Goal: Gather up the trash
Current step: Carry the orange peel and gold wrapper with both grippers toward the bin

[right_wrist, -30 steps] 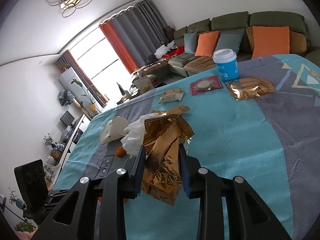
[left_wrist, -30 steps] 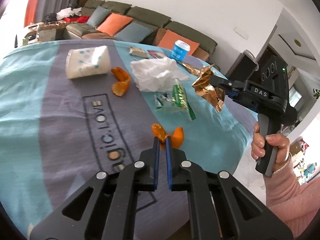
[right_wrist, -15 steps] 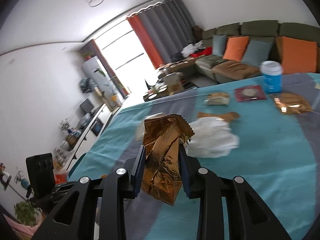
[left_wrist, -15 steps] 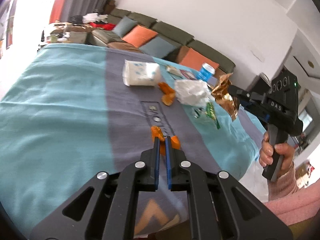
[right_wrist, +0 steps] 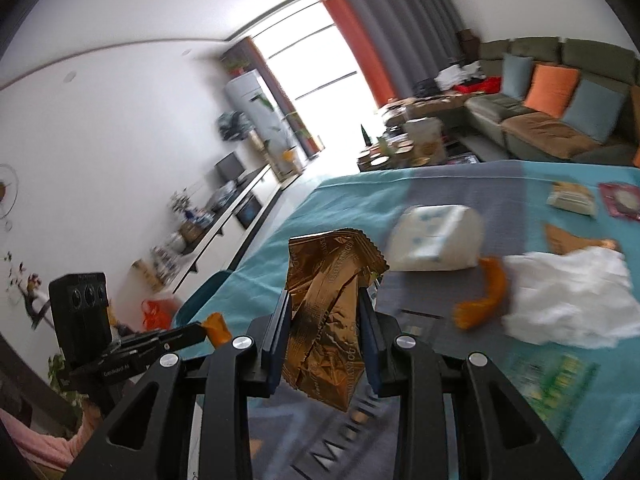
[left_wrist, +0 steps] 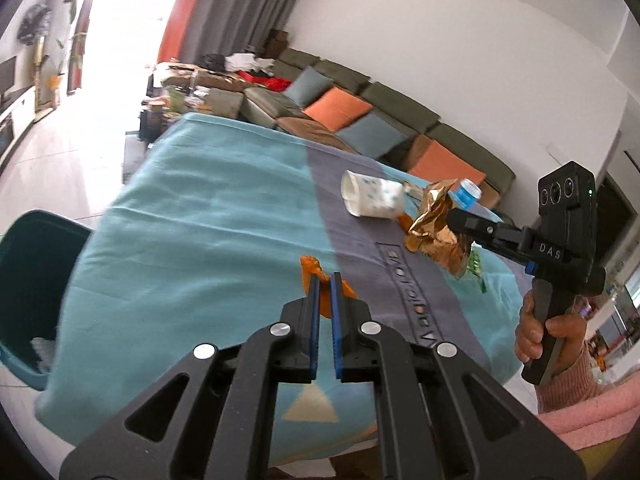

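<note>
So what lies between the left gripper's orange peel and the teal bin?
Only bare teal cloth up to the table's edge; left wrist view shows it. The left gripper grips the orange peel, and the teal bin stands just past that edge.

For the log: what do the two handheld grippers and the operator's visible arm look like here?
Both grippers, left and right, are matte black with blue-padded fingers and silver pivot bolts. The right one has a pistol handle, white "DAS" lettering, a three-lens camera block and a green LED. The right hand is bare, its sleeve pink knit. No cables show.
</note>
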{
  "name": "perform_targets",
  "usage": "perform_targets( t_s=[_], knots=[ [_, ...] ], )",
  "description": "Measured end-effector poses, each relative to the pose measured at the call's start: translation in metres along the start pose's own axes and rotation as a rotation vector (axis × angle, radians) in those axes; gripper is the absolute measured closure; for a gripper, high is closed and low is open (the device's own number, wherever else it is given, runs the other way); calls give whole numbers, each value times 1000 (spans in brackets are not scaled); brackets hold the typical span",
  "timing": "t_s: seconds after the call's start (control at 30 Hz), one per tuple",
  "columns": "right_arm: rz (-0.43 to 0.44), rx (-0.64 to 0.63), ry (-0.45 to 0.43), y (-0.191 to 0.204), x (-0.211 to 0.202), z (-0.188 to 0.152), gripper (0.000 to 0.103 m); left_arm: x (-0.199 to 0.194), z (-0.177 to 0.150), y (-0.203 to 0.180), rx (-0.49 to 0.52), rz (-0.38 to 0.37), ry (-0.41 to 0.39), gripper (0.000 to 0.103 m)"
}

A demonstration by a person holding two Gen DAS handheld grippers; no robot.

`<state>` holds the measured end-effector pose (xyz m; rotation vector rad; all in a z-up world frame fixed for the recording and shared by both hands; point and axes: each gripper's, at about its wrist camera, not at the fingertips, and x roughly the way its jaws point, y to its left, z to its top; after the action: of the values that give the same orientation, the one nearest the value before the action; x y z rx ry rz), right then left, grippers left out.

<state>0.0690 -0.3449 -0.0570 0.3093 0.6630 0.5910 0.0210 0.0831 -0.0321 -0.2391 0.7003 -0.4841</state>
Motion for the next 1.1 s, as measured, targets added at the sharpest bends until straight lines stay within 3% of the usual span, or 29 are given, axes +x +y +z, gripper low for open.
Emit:
perform_targets(
  t_s=[0.43,0.73,1.1],
  knots=[
    [153,-85,115,49,73,22,73,-61,5,49,-73,145,-101,98],
    [232,-179,186,109,127,33,73,-100,9,89,-132,249,-158,102],
    [260,-214,293,140,173,18,73,-76,-23,133,-254,244,-77,102]
  ],
)
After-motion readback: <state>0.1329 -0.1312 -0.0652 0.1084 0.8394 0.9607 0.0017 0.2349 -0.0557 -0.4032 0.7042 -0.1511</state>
